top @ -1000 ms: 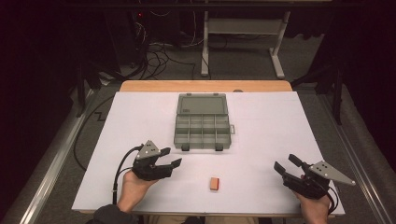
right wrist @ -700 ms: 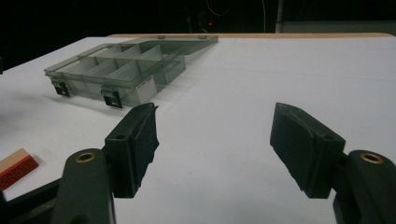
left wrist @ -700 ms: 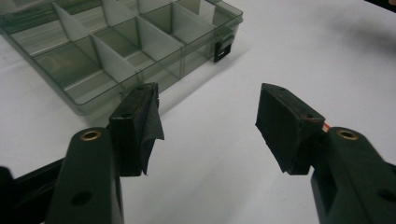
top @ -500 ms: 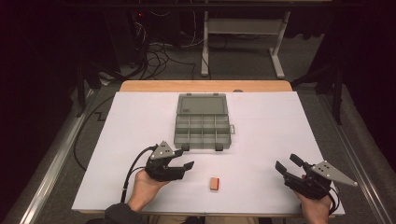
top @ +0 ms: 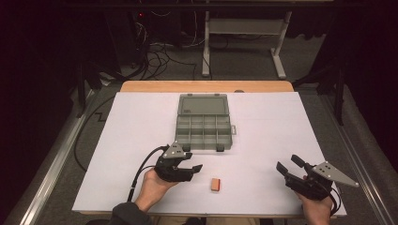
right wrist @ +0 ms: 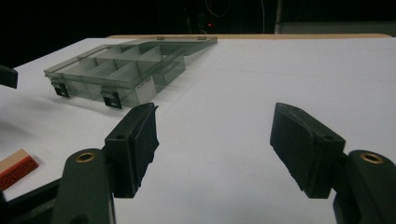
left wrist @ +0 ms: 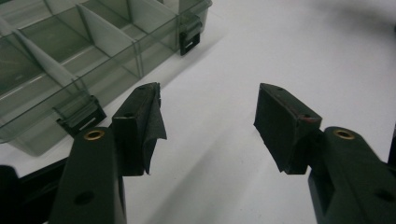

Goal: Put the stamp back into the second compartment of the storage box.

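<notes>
An open clear compartment box (top: 204, 123) lies mid-table, its lid folded back; its compartments look bare. A small orange block (top: 216, 184) rests on the white table near the front. My left gripper (top: 193, 163) hovers just left of the block, open, jaws pointing right, nothing between them. Its own view has the box's latched front edge (left wrist: 77, 116) close on the left. My right gripper (top: 290, 164) sits open at the front right, well apart from the block. In the right gripper view the box (right wrist: 121, 70) lies ahead on the left and the block (right wrist: 16, 169) at the left edge.
A white sheet (top: 141, 126) covers the table, with a wooden edge (top: 206, 86) at the back. Beyond it are a desk frame (top: 244, 42) and cables on a dark floor. A black cable (top: 141, 171) trails from my left gripper.
My left gripper has moved to the right and slightly forward, closing in on the orange block. The right gripper has barely shifted.
</notes>
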